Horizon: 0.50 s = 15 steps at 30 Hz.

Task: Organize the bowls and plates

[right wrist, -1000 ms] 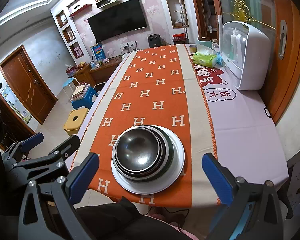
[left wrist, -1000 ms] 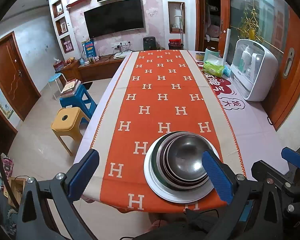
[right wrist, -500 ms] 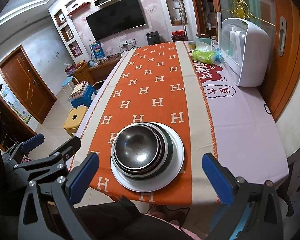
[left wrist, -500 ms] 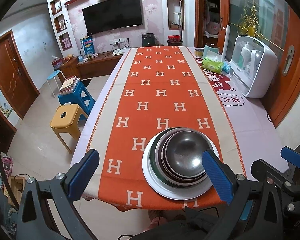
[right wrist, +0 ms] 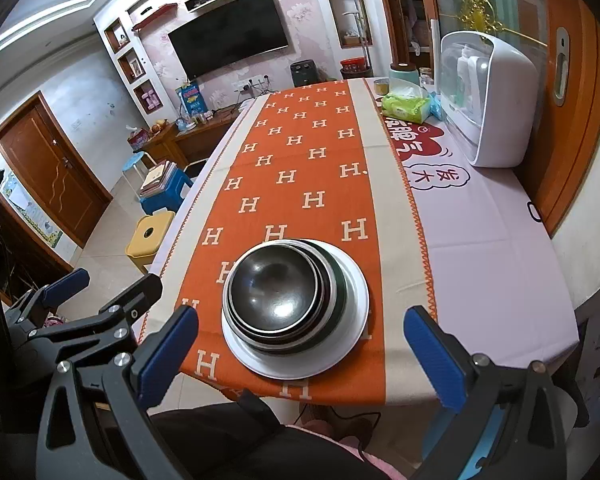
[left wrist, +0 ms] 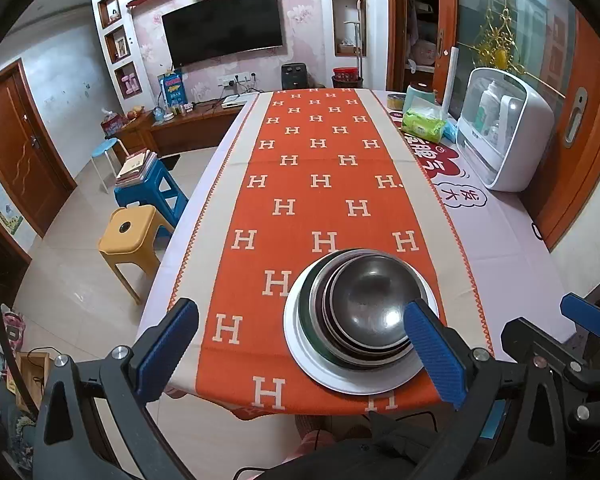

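A stack of dark metal bowls [left wrist: 374,304] sits nested on a white plate [left wrist: 340,380] at the near end of the orange runner; it also shows in the right wrist view, bowls [right wrist: 278,290] on the plate [right wrist: 352,280]. My left gripper [left wrist: 300,348] is open and empty, held above and short of the table's near edge, its right finger over the stack's right rim. My right gripper [right wrist: 300,356] is open and empty, held back above the near edge, with the stack between its fingers in view. Each gripper shows at the edge of the other's view.
The orange H-patterned runner [left wrist: 320,184] covers the long table. A white appliance [left wrist: 504,128], a green wipes pack [left wrist: 424,124] and a cup [left wrist: 420,94] stand at the far right. Yellow [left wrist: 130,236] and blue [left wrist: 150,192] stools stand left of the table.
Both grippers have drawn back and up a little from the stack; the table looks slightly farther. The bowls and plate have not moved.
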Each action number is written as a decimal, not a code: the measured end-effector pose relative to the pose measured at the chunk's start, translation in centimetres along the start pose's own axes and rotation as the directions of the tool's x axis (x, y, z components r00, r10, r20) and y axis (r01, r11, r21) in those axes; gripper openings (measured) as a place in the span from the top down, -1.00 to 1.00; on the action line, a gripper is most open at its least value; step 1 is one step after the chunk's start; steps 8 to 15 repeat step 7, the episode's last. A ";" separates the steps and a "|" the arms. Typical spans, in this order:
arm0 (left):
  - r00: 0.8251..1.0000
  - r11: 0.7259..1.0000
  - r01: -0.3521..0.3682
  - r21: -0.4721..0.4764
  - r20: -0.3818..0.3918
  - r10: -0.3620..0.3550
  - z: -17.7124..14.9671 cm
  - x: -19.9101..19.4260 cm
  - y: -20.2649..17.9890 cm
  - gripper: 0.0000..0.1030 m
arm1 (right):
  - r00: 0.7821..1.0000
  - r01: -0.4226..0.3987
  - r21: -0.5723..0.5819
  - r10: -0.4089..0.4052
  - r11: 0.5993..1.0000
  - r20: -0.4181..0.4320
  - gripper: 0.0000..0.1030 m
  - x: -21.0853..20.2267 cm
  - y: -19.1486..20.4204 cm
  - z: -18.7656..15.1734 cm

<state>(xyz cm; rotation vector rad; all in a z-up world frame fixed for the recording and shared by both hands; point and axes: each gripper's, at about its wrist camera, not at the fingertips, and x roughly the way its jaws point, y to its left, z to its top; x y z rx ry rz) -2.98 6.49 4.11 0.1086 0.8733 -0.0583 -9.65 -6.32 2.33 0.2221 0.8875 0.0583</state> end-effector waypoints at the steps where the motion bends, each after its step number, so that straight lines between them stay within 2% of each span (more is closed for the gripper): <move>1: 1.000 1.000 0.000 0.000 0.000 0.000 0.0 0.1 0.0 -0.98 | 1.000 0.000 0.000 0.000 1.000 0.000 -1.00 0.0 0.1 -0.1; 15: 1.000 1.000 0.001 -0.001 -0.003 -0.001 -0.1 0.1 0.0 -0.98 | 1.000 0.000 -0.001 0.000 1.000 -0.003 -1.00 0.0 0.0 -0.2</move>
